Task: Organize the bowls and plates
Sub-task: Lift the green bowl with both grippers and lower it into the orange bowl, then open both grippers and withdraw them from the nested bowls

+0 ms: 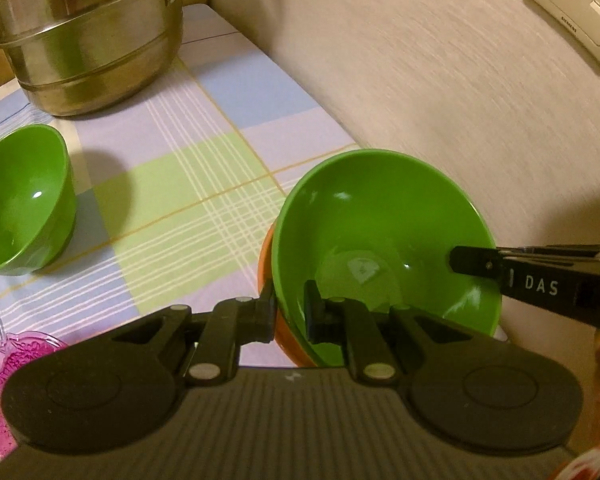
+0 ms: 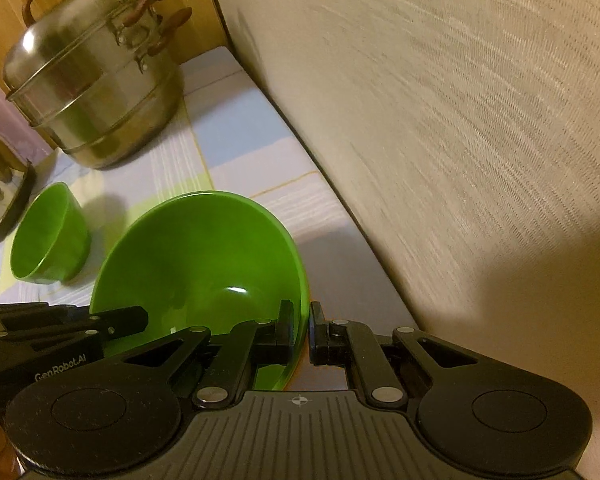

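A large green bowl point(image 1: 380, 216) is nested in an orange bowl point(image 1: 269, 252) near the wall. My left gripper point(image 1: 290, 306) is shut on the near rim of both bowls, one finger outside, one inside. My right gripper point(image 2: 300, 330) is shut on the same green bowl's point(image 2: 204, 252) right rim; it also shows in the left wrist view point(image 1: 476, 262). A smaller green bowl point(image 1: 24, 204) stands alone on the checked tablecloth to the left, also in the right wrist view point(image 2: 48, 236).
A stacked steel steamer pot point(image 1: 88, 40) stands at the back, also in the right wrist view point(image 2: 96, 84). A pink glass dish point(image 1: 16, 360) lies at the near left. A glass-lidded container point(image 2: 0, 188) sits left. The wall point(image 1: 420, 80) runs along the table's right edge.
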Demonstrator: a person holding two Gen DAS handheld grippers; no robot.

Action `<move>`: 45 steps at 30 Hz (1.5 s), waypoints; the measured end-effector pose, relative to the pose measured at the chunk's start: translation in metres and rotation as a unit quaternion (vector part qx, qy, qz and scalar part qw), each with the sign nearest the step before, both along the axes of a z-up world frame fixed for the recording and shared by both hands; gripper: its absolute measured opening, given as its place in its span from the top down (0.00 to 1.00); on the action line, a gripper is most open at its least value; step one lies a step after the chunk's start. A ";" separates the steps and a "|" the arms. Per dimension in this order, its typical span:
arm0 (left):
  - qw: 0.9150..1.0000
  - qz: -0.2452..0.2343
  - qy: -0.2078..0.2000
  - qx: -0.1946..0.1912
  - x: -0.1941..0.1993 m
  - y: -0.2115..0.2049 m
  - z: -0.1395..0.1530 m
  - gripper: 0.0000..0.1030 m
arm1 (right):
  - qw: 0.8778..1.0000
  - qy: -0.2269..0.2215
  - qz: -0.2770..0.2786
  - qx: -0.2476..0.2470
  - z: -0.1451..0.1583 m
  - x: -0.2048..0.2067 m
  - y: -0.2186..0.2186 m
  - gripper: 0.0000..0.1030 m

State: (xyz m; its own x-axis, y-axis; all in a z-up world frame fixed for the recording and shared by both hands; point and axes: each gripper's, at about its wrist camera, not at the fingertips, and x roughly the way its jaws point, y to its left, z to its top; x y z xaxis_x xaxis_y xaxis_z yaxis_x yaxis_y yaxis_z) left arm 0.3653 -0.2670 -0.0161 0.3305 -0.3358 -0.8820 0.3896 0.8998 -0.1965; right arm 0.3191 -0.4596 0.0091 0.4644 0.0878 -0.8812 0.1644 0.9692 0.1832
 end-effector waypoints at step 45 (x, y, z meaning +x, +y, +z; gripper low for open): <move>0.999 0.024 -0.041 -0.027 -0.016 0.033 0.030 0.68 | 0.999 -0.040 0.015 -0.014 0.025 -0.011 0.013 0.49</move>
